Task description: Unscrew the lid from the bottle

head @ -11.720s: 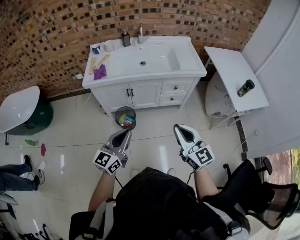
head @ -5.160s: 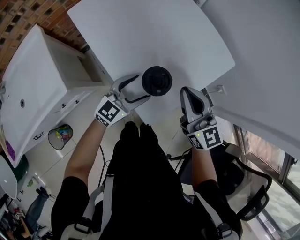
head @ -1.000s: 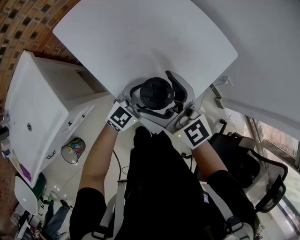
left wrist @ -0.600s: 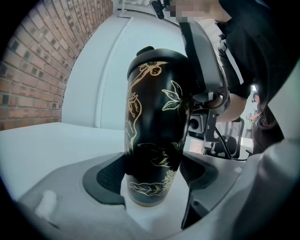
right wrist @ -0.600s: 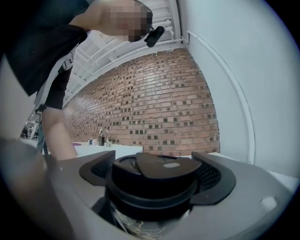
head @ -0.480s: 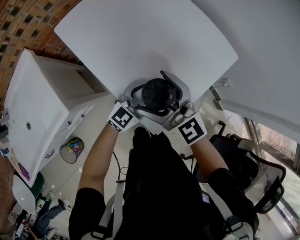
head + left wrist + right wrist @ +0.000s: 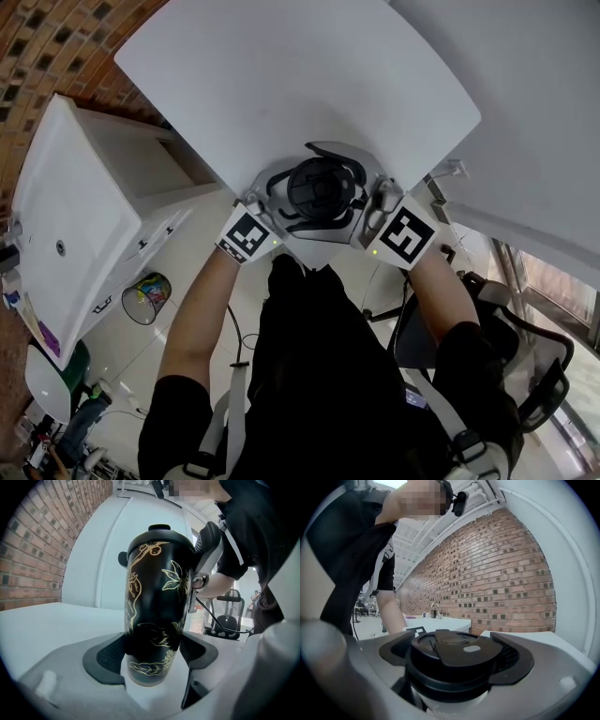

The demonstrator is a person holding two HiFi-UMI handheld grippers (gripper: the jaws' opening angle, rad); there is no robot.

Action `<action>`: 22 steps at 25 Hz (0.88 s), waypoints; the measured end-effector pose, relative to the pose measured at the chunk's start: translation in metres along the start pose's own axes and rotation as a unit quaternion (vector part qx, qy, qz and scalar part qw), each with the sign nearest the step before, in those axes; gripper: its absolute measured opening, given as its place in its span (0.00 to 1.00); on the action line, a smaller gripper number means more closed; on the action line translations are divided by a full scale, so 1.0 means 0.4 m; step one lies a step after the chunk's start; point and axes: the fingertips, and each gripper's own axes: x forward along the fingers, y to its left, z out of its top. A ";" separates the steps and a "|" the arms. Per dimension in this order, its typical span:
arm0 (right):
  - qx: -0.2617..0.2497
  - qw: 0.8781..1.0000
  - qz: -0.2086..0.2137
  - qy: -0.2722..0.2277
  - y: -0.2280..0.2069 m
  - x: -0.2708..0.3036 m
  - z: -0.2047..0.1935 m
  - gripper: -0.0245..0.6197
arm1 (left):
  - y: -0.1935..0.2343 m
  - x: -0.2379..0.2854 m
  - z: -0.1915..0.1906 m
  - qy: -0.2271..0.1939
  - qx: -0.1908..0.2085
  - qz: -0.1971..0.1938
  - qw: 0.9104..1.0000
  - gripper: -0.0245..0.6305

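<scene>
Grips bottle [image 7: 157, 606] low down in left claw [image 7: 153, 660], clamps lid [image 7: 451, 653] in right claw [image 7: 457, 670]; apparently leaves lid seated, unscrewing barely started.

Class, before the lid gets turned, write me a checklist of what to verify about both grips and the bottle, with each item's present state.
1. Left hand-held gripper shut on the black bottle with gold flower drawings: ok, its pads press the lower body.
2. Right hand-held gripper shut on the black round lid: ok, a pad sits on each side of it.
3. Lid seated on the bottle: ok, no gap shows.
4. Bottle upright: ok.
5. Base resting on the white table: cannot tell; the base is partly hidden.
6. Thread already loosened: cannot tell.
</scene>
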 end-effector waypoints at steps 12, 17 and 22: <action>0.041 0.992 -0.068 -0.094 -0.055 -0.062 0.131 0.80 | 0.000 -0.001 0.000 0.000 -0.011 0.000 1.000 0.61; 0.050 0.991 -0.091 -0.088 -0.055 -0.138 0.131 0.80 | -0.010 0.002 0.006 0.002 -0.005 0.001 1.000 0.61; 0.078 0.987 -0.107 -0.086 -0.065 -0.156 0.101 0.80 | 0.007 -0.009 -0.002 0.022 0.007 0.020 1.000 0.61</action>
